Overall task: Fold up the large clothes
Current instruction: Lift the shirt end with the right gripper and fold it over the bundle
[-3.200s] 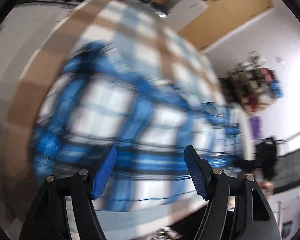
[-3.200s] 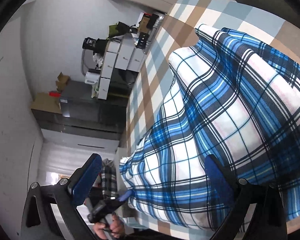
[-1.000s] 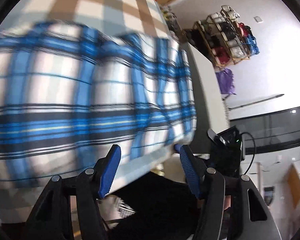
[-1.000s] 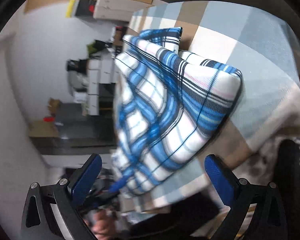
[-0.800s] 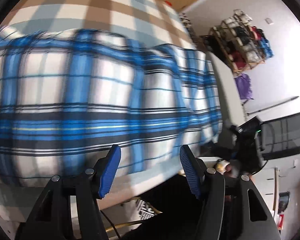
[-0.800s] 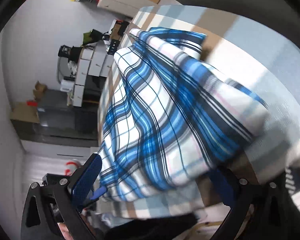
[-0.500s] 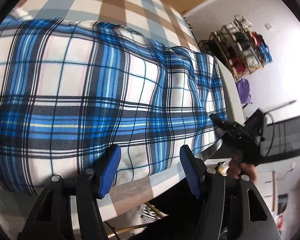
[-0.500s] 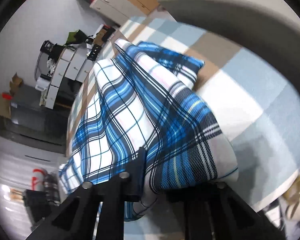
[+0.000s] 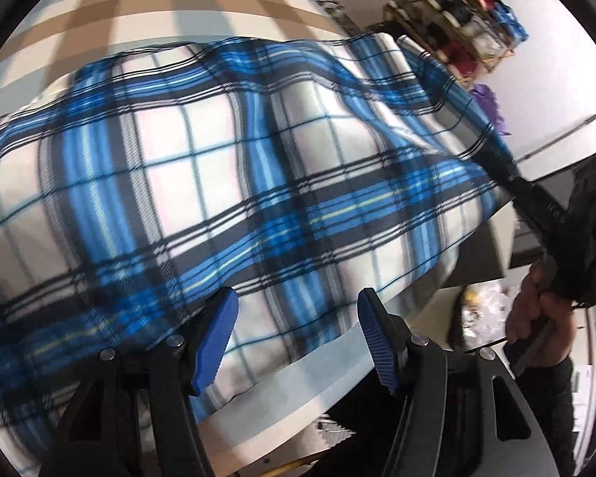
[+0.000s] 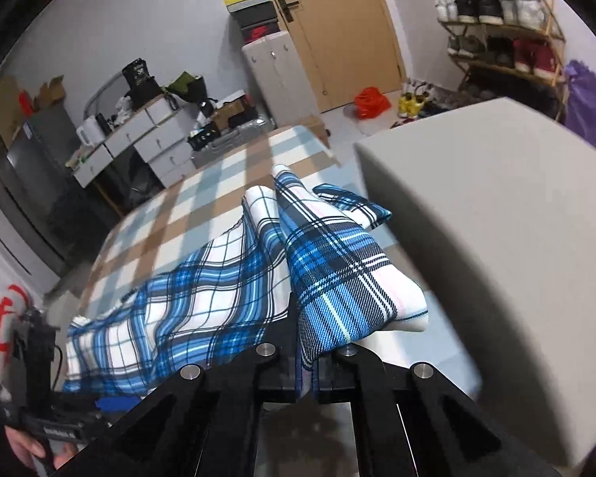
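Note:
A blue, white and black plaid garment (image 9: 258, 159) lies spread over the bed's beige and pale blue checked cover (image 9: 139, 12). My left gripper (image 9: 296, 338) hangs open just above the garment's near edge, with nothing pinched between its blue pads. My right gripper (image 10: 306, 361) is shut on a corner of the plaid garment (image 10: 218, 298) and holds that corner raised, so the cloth drapes down from it to the bed. In the left wrist view the right gripper (image 9: 508, 177) grips the cloth's far right corner, with a hand (image 9: 536, 310) on its handle.
A large grey padded block (image 10: 496, 258) stands close on the right of the bed. Beyond the bed are a wooden door (image 10: 337, 31), a shoe rack (image 10: 504, 20) and white drawers (image 10: 139, 135) with clutter on top. The bed's near edge (image 9: 298, 389) runs just under my left gripper.
My right gripper shut on the garment's corner, rolled and rose with it, pulling that end off the bed. My left gripper stayed open and swung across above the cloth.

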